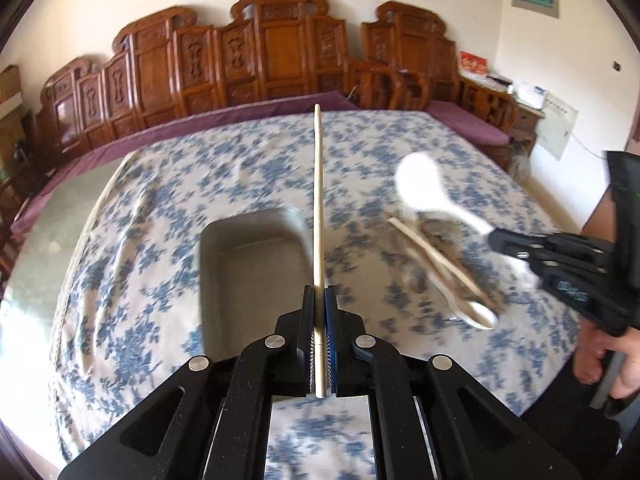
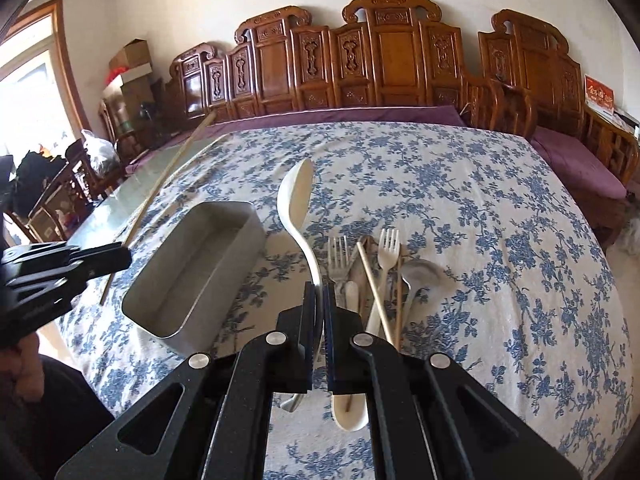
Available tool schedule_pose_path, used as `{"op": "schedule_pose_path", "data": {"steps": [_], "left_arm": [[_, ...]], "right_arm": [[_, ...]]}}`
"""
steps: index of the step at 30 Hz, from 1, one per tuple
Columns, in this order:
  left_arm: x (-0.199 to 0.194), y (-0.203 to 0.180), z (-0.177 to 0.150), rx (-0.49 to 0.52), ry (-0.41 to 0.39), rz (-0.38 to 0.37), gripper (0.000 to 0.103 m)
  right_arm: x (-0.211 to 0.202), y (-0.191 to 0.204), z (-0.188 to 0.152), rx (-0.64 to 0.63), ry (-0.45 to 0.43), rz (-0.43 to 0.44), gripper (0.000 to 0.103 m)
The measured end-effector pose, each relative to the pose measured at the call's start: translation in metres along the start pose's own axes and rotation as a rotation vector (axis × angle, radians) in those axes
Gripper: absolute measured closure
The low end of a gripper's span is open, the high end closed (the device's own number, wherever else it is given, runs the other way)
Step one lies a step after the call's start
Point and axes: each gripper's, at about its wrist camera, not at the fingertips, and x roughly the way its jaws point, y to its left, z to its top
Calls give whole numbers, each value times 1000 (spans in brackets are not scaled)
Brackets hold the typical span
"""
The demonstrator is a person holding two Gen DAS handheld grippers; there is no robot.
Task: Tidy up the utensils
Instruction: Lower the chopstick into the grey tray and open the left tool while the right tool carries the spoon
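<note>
My left gripper (image 1: 319, 294) is shut on a pale wooden chopstick (image 1: 318, 200) that sticks straight out over the table. Just left of it lies an empty grey metal tray (image 1: 248, 272). My right gripper (image 2: 319, 292) is shut on the handle of a white plastic rice spoon (image 2: 296, 196), lifted above the cloth. In the right wrist view the grey tray (image 2: 180, 304) lies to the left, and the left gripper (image 2: 116, 258) with its chopstick (image 2: 168, 176) is at the far left. A pile of utensils (image 2: 380, 276) with forks, chopsticks and spoons lies straight ahead.
The table carries a blue-and-white flowered cloth (image 2: 480, 240). A carved wooden bench with purple cushions (image 2: 360, 116) runs along the far side. A bare glass tabletop strip (image 1: 52, 216) shows at the left. A person's hand (image 1: 612, 364) holds the right gripper at the table's edge.
</note>
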Motion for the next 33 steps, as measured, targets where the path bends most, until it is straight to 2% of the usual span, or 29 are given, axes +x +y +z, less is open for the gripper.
{"op": "schedule_pose_path", "data": {"steps": [6,11,22,30,33], "left_arm": [[30,28,-8,-35,59,27,99],[49,44,-23,-81,96,7,99],[72,50,-33,-101,176,-4,99],[61,54,-30,-112,139,6,98],[52,59,-27,-130,107,2,95]], "right_arm": [[8,13,-4,-20,14,21,98],[21,21,-4,-50,27,22,98],[38,41,5,-67,39,68,98],[49,62,12,-96,60,86,98],[54,72,14,-103,71,94,98]]}}
